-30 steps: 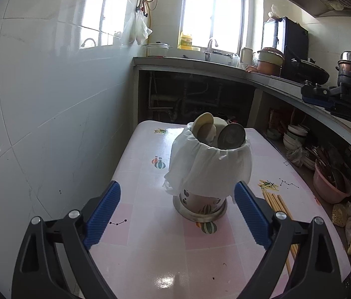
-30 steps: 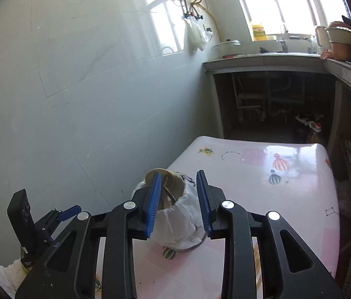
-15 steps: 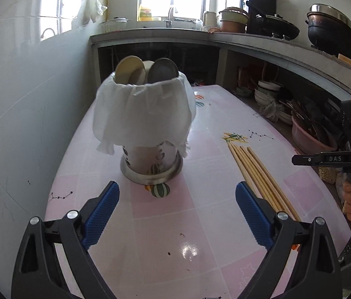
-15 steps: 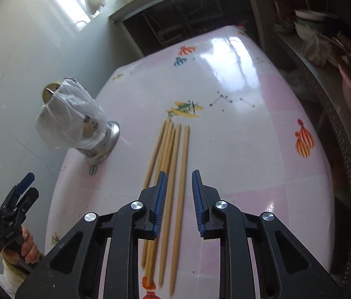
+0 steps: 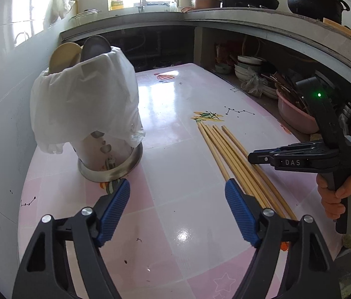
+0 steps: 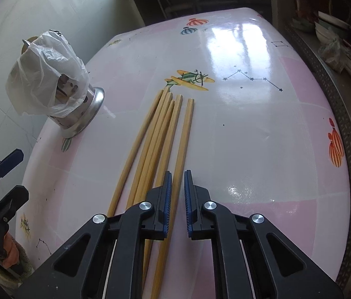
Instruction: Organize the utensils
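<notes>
Surface: glossy table (image 6: 250, 129) with pink and white squares and printed balloons, an aeroplane and star lines. A white tiled wall (image 5: 1, 104) runs along its left edge; a grey counter (image 5: 250, 17) with pots and a window sill fills the upper part of the left wrist view, with bowls and a pink basin (image 5: 292, 114) on the shelf below it at right.

Task items: a bundle of bamboo chopsticks (image 6: 160, 129) lies flat at centre frame in the right wrist view, tips near the aeroplane print. The steel utensil holder (image 5: 110, 159), draped with a white plastic bag (image 5: 83, 104) and holding a wooden spoon and a metal one, stands upright at upper left, well apart from the chopsticks.

Clearance: bare tabletop between holder and chopsticks, and right of the chopsticks out to the rounded table edge.

Right gripper (image 6: 178, 194) – jaws closing, nearly together, with the rightmost chopstick running into the narrow gap; whether the pads press it I cannot tell. A hand (image 5: 342, 194) grips its handle at right in the left wrist view.

Left gripper (image 5: 178, 209) – jaws closing but spread wide, nothing between them but tabletop.

Versus half a second earlier: right jaw gap is narrower and lower over the chopsticks; left gripper sits closer to the holder, its jaws less wide.
</notes>
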